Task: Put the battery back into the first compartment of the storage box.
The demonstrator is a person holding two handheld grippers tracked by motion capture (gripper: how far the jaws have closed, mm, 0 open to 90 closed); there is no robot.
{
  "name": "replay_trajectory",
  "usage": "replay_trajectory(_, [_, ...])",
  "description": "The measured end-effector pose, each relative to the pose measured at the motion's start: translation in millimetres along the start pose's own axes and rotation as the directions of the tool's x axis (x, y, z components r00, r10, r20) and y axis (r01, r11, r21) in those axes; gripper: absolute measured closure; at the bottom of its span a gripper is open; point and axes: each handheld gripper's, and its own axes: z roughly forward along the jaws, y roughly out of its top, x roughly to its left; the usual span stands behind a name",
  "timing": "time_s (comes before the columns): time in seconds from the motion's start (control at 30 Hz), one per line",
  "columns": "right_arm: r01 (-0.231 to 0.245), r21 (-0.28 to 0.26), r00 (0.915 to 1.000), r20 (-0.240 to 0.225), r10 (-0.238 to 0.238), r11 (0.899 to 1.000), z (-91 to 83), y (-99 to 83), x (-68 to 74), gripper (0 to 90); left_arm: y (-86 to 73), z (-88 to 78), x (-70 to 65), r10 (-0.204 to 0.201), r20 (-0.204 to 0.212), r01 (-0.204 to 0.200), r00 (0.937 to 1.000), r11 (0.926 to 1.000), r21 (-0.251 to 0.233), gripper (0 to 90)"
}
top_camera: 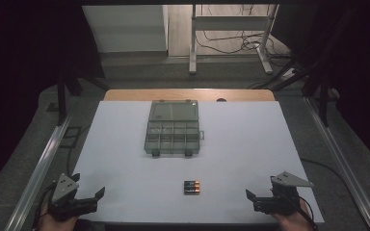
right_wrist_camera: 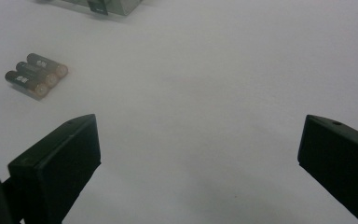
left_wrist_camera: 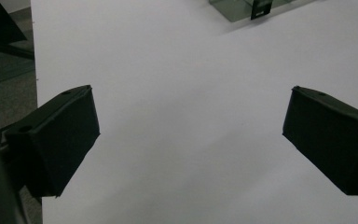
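Both wide apart, left claw, right claw

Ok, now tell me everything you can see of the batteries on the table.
The batteries are three small cylinders lying flat, side by side and touching, on the white table surface. Each has a dark body and a copper-coloured end; all copper ends point the same way. They lie near the table's front edge, in front of the clear compartment box and apart from it. Nothing else touches them. Labels are too small to read.

White table bears organizer box, three batteries
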Motion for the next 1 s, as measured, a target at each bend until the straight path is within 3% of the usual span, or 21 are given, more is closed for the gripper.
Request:
replay_trajectory(0.1, [0.011, -0.002, 0.9999, 0.000, -0.011, 1.000, -0.2, 0.1, 0.8, 0.0, 0.0, 0.2, 0.2, 0.004, 0.009, -0.004, 1.0000, 1.0000, 0.001, 2.1])
replay_trajectory(0.23, [0.020, 0.016, 0.9998, -0.002, -0.020, 1.000, 1.8, 0.9, 2.0, 0.0, -0.6, -0.3, 4.4, -0.021, 0.036, 0.021, 0.9991, 0.9998, -0.007, 0.6])
replay_trajectory(0.4, [0.026, 0.028, 0.9997, -0.001, -0.026, 0.999, 2.9, 1.3, 2.4, 0.0, -0.7, -3.2, 4.4, -0.036, 0.038, 0.037, 0.9987, 0.9990, -0.026, 0.1])
replay_trajectory(0.47, [0.028, 0.031, 0.9996, -0.002, -0.028, 0.999, 3.2, 1.4, 2.7, 0.0, 1.7, -2.2, 0.5, -0.044, 0.069, 0.046, 0.9966, 0.9986, -0.027, 0.1])
replay_trajectory(0.63, [0.044, 0.032, 0.9990, -0.004, -0.044, 0.999, 3.2, 1.6, 4.4, 0.0, 2.9, -0.7, -3.4, -0.018, 0.056, 0.018, 0.9983, 0.9998, -0.010, 0.1])
replay_trajectory(0.8, [0.064, 0.045, 0.9979, -0.001, -0.064, 0.997, 4.7, 2.2, 5.8, 0.0, 1.9, -0.3, 1.0, -0.053, 0.081, 0.054, 0.9953, 0.9985, -0.013, 0.2])
replay_trajectory(0.9, [0.084, 0.055, 0.9964, 0.007, -0.085, 0.995, 5.9, 3.7, 6.7, 0.0, 2.2, 0.5, 0.4, -0.043, 0.088, 0.044, 0.9952, 0.9990, -0.006, 0.1])
replay_trajectory(1.0, [0.099, 0.048, 0.9951, -0.007, -0.099, 0.994, 7.5, 9.3, 9.1, 0.0, 2.8, 0.8, -3.5, -0.008, 0.078, 0.008, 0.9969, 1.0000, -0.003, 0.1])
